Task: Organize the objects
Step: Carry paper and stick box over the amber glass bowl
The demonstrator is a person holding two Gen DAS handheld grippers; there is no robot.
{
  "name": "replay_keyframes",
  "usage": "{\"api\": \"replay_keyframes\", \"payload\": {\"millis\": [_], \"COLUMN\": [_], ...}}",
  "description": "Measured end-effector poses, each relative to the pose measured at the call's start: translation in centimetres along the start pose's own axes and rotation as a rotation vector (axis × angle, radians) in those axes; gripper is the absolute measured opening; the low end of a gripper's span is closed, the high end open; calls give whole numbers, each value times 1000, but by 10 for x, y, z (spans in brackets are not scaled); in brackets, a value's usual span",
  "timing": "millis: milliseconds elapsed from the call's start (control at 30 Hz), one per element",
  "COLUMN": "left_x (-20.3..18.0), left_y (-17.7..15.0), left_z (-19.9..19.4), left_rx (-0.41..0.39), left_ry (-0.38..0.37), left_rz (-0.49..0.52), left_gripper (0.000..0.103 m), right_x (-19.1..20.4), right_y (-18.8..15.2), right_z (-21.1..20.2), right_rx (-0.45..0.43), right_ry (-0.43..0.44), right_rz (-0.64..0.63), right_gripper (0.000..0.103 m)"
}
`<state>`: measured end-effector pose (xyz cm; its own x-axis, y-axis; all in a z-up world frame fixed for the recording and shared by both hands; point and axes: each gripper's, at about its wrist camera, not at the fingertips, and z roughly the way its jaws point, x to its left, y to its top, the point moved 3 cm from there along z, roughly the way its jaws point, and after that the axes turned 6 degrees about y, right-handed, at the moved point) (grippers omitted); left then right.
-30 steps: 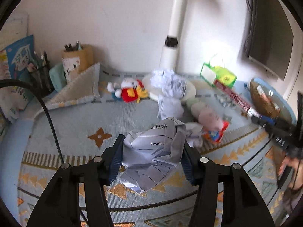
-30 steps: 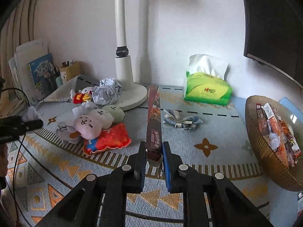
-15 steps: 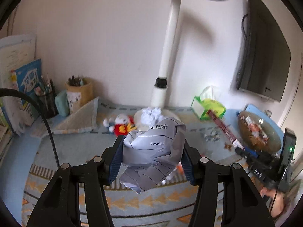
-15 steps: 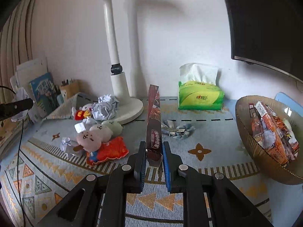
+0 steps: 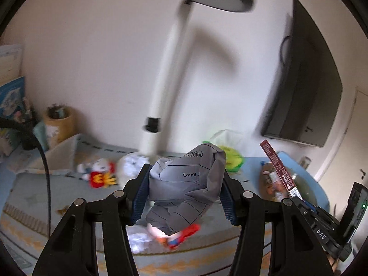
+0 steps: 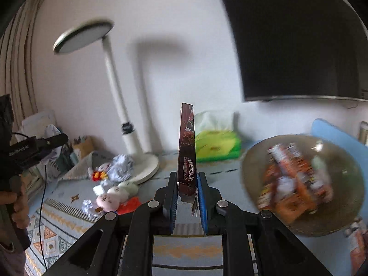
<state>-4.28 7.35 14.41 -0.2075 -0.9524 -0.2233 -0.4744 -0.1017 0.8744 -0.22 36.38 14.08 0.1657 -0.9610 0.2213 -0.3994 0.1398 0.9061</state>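
My left gripper (image 5: 184, 195) is shut on a crumpled ball of printed paper (image 5: 184, 184), held in the air above the patterned mat (image 5: 27, 197). My right gripper (image 6: 187, 191) is shut on a long dark red box (image 6: 187, 151), which stands up from the jaws, lifted off the mat. The same red box (image 5: 279, 170) shows in the left wrist view at right, above the basket. In the right wrist view the left gripper (image 6: 53, 139) with its paper ball appears at far left, held by a hand (image 6: 16, 204).
A white desk lamp (image 6: 128, 126) stands at the back. Plush toys (image 6: 115, 195) and more crumpled paper (image 6: 120, 166) lie beside its base. A green tissue pack (image 6: 216, 145) sits by the wall, a round basket of snack packets (image 6: 299, 184) at right, a dark monitor (image 6: 299, 46) above.
Both grippers have risen from the mat with their loads; the red box, flat on the mat before, now stands lifted. The views tilted up, showing the lamp head.
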Motion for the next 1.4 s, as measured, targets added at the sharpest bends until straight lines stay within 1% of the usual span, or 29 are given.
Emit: {"api": "replay_keyframes", "payload": {"millis": [133, 300, 367, 433, 533, 567, 667, 800, 1000, 1167, 1300, 1400], "left_x": [-44, -112, -139, -163, -198, -210, -236, -264, -287, -306, -311, -312], "left_y": [4, -3, -10, -17, -30, -34, -47, -61, -74, -89, -96, -97], "left_z": [21, 50, 64, 76, 87, 90, 97, 106, 116, 119, 121, 122], "left_rx": [12, 50, 105, 141, 163, 171, 195, 206, 230, 241, 263, 256], "left_ry": [-63, -166, -228, -293, -320, -338, -389, -431, -483, -477, -497, -493], "left_rz": [52, 144, 159, 164, 226, 239, 274, 331, 356, 451, 455, 460], "left_gripper": [52, 52, 52, 52, 52, 52, 52, 52, 52, 52, 52, 52], "right_x": [-35, -96, -124, -144, -173, -182, -199, -212, -217, -219, -222, -223], "right_y": [8, 10, 7, 5, 0, -1, -4, -5, 0, -1, -2, -2], "right_z": [-24, -53, -65, -74, -87, -91, -98, -100, -90, -77, -67, -64], "right_rx": [-31, -60, -72, -87, -92, -87, -82, -72, -48, -20, 0, 6], "right_ry": [-76, -179, -217, -246, -281, -301, -321, -334, -331, -319, -316, -318], "right_rz": [21, 90, 130, 159, 200, 203, 220, 228, 207, 199, 210, 211], "right_gripper": [16, 16, 16, 16, 16, 16, 16, 16, 16, 16, 16, 16]}}
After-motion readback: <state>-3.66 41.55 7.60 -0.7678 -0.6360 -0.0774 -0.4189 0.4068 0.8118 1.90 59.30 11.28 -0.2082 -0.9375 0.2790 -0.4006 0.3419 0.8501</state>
